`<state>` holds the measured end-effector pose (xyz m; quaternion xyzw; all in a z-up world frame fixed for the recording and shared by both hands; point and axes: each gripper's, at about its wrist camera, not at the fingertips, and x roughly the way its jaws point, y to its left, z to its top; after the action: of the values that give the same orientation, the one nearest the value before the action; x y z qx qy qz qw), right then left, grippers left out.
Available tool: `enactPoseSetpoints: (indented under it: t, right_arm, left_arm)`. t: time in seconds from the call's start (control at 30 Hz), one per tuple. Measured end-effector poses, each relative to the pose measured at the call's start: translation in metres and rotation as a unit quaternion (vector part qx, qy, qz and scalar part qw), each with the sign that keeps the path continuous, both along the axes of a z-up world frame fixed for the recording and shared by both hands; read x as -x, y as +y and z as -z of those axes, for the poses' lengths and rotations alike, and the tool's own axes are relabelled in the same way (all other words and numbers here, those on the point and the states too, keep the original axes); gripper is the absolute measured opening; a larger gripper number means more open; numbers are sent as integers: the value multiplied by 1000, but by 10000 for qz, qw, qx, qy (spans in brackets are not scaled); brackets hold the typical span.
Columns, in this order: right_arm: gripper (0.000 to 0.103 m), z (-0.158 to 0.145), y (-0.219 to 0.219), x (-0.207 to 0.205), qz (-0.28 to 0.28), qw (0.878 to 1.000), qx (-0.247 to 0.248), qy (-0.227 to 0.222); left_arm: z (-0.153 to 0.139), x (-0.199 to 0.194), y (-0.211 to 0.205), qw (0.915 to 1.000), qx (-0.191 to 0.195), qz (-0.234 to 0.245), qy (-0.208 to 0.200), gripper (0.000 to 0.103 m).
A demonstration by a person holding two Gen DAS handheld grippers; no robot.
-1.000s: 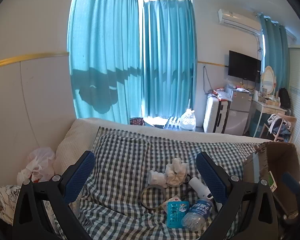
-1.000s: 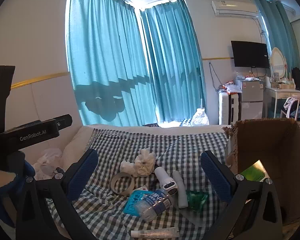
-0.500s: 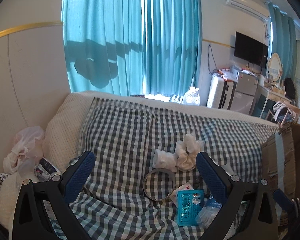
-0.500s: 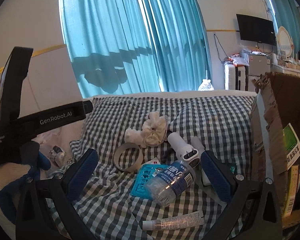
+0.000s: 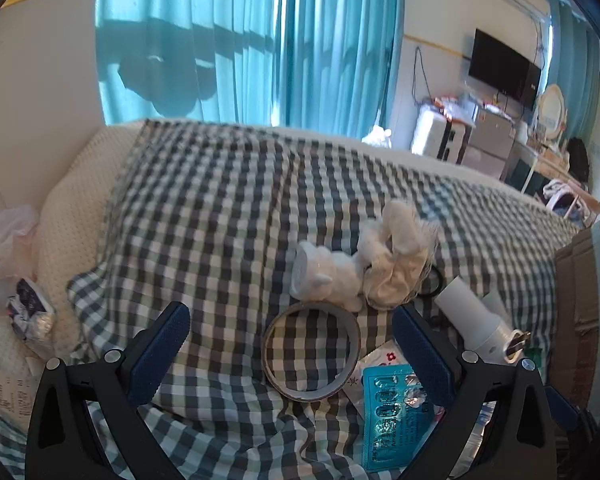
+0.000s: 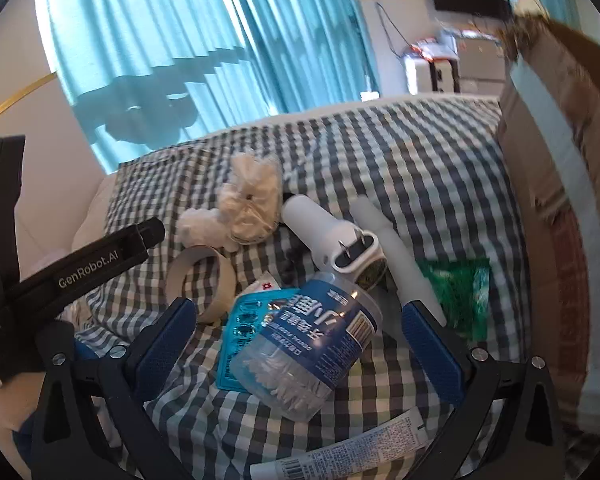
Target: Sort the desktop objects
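– What's nearest the R gripper [image 6: 298, 322]?
– Wide open, empty; a clear jar [image 6: 308, 340] lies on its side between the fingers, lower centre of frame.
– And the L gripper [image 5: 290, 326]?
– Also spread wide, nothing held. Tape roll [image 5: 311, 351] sits between its tips, white cloth bundle [image 5: 364, 268] beyond, centre-right on the checked cloth [image 5: 220, 208].

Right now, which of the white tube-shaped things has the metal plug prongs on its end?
The fatter white plug-in device, lying between the scrunchie and the plain white tube. Its flared end shows two metal prongs; the slimmer tube beside it has none.
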<state>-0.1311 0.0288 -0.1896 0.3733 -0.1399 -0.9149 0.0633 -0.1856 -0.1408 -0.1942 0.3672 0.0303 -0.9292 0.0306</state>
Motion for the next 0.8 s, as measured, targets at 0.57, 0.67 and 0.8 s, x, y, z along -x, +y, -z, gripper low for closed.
enactPoseSetpoints:
  t: [0.57, 0.67, 0.8]
  right_arm:
    - [103, 52, -6, 24, 94, 9965, 237, -795]
    - [103, 52, -8, 26, -5, 9964, 165, -826]
    - [103, 54, -11, 28, -83, 9962, 149, -856]
  left_arm:
    - [78, 55, 19, 9898, 179, 94, -1408, 103]
    - [93, 64, 19, 9846, 249, -75, -1729, 103]
    - [93, 61, 20, 9852, 217, -85, -1699, 98]
